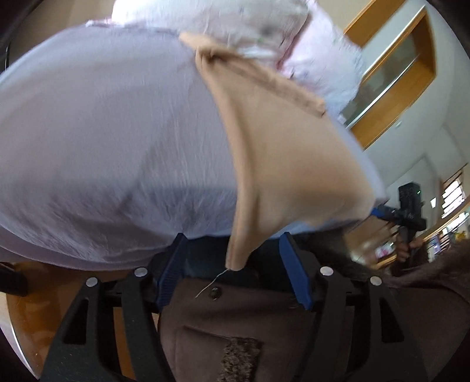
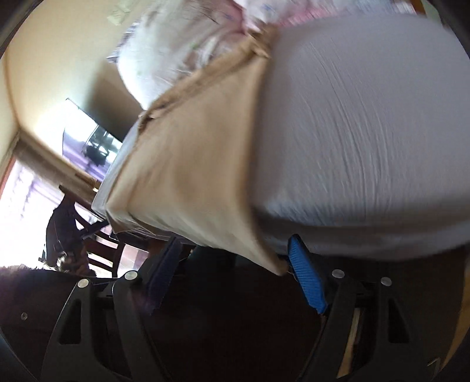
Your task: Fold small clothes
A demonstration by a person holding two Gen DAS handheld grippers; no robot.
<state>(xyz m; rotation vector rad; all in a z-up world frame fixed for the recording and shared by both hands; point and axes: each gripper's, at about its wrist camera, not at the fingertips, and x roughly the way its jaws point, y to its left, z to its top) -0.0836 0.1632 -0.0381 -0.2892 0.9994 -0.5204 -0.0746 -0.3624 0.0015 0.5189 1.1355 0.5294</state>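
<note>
A small beige garment lies on a pale lilac padded surface and hangs over its near edge. In the left wrist view its lower corner dangles between my left gripper's blue fingers, which stand apart and open. In the right wrist view the same beige garment droops with a corner beside the blue right finger of my right gripper, which is also open. My right gripper shows at the far right of the left wrist view. Both views are motion blurred.
A pile of white and pink printed clothes lies at the far end of the lilac surface, also in the right wrist view. A brown buttoned coat is below the left gripper. A wooden table edge shows at lower left.
</note>
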